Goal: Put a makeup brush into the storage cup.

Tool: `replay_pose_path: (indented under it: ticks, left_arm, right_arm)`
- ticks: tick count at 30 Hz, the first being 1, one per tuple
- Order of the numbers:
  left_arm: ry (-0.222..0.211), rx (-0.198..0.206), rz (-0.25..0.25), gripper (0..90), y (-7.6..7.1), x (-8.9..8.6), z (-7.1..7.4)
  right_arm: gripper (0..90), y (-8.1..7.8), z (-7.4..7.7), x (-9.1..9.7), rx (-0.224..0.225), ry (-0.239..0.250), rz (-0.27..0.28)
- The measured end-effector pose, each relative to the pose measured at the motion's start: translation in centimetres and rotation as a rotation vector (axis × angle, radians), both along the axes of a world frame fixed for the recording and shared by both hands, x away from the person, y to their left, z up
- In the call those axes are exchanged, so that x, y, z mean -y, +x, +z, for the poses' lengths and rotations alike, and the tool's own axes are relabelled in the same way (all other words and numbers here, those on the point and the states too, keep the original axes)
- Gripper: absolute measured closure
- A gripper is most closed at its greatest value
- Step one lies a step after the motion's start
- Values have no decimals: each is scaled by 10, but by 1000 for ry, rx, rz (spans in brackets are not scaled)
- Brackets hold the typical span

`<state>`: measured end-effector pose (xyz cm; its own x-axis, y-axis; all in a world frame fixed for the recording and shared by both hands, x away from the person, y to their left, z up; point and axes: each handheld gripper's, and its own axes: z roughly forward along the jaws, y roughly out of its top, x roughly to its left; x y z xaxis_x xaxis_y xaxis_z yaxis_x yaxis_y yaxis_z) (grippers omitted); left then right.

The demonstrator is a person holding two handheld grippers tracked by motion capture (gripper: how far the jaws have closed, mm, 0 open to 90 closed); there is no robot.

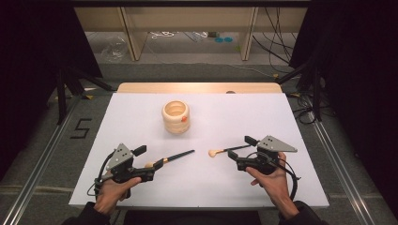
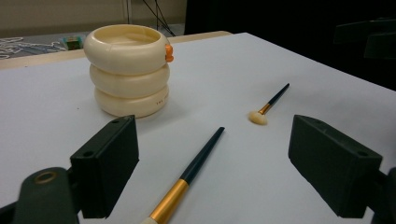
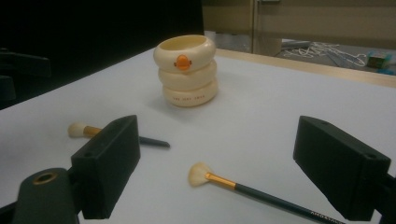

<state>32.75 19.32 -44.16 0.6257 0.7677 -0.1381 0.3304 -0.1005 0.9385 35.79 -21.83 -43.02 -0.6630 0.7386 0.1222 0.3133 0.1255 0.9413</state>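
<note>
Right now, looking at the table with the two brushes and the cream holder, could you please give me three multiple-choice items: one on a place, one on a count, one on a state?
1. Where does the cream holder stand?
A. between the two grippers, at the near edge
B. beyond both brushes, toward the far side of the table
C. on the floor

2. How many brushes lie on the table?
A. one
B. two
C. four

3. How do the jaws of the left gripper stand?
A. open, one on each side of the left brush, not touching it
B. shut on the brush
C. shut on the holder

Answers:
1 B, the high view shows it farther off than both brushes.
2 B, the left brush and the right brush.
3 A, bare table shows between each jaw and the handle.
</note>
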Motion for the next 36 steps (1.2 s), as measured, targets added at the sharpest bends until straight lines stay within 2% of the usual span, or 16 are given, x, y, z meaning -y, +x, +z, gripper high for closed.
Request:
replay_pose_path:
  ticks: [3,4,9,11,12,16,19,21,23,27,28,30,31,35,36]
  left_arm:
    - [-16,-12,4,159,0,1,-1]
    - [4,-16,1,159,0,-1,-1]
    - [7,-33,7,159,0,0,-2]
    - [8,-29,1,159,1,0,-1]
    - [25,-20,-15,159,2,0,-1]
    - [30,-33,-11,160,2,1,-1]
    - [47,-23,-27,160,4,0,0]
    - [37,-41,-17,160,4,1,0]
    - [61,-39,-25,161,8,-1,1]
    - [65,-60,-27,168,11,-1,1]
    - [78,-67,-42,173,13,-1,1]
    - [129,-84,-62,188,17,1,1]
    - [129,-84,-62,199,17,1,1]
    - [264,-114,-106,241,30,5,4]
    - [264,-114,-106,241,30,5,4]
  right_arm:
    - [156,0,0,0,-3,-1,3]
    - [156,0,0,-1,-1,3,6]
    - [156,1,0,-1,2,-14,7]
    - [156,0,0,-1,-9,-12,12]
    - [156,0,-1,-1,-11,-17,15]
    - [156,0,-1,-1,-9,-18,19]
    - [156,0,0,-1,-10,-20,19]
    - [156,1,-1,-2,-8,-21,19]
    - [157,1,-1,-2,-5,-24,23]
    - [157,1,-1,-3,-6,-23,25]
    - [157,1,-2,-4,1,-6,28]
    - [157,1,-2,-4,-3,-9,34]
    - [157,2,-2,-4,-1,-12,36]
    - [158,1,-1,-5,-13,-25,53]
    - [158,1,-1,-5,-13,-25,53]
